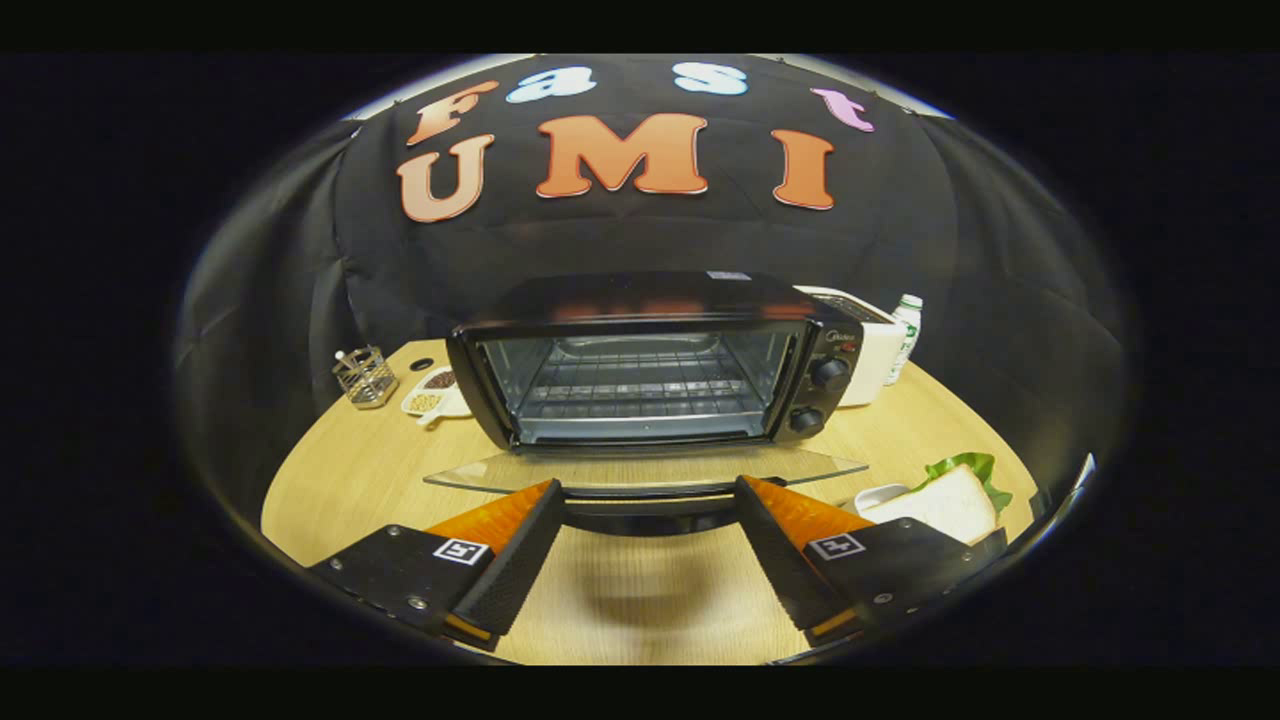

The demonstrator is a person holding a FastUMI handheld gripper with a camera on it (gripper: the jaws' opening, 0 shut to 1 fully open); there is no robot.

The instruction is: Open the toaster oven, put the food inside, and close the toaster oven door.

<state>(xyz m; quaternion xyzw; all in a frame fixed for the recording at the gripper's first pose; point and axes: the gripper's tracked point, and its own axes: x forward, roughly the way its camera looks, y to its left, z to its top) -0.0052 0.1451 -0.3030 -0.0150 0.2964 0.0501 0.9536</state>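
Observation:
A black toaster oven [650, 360] stands on the wooden table [330, 480] straight ahead of my fingers. Its glass door [640, 468] hangs open and lies flat, with the dark handle [645, 495] running just past my fingertips. Inside, a bare wire rack [630, 390] shows. My gripper [648, 500] is open, the fingers spread wide on either side of the handle and pressing on nothing. A sandwich with white bread and green lettuce [950, 495] lies on a white plate to the right of my right finger.
Two knobs [828, 374] sit on the oven's right panel. A white appliance [868, 345] and a white bottle [905, 335] stand behind the oven on the right. A wire holder [365, 377] and a small white dish of food [435, 392] are at its left.

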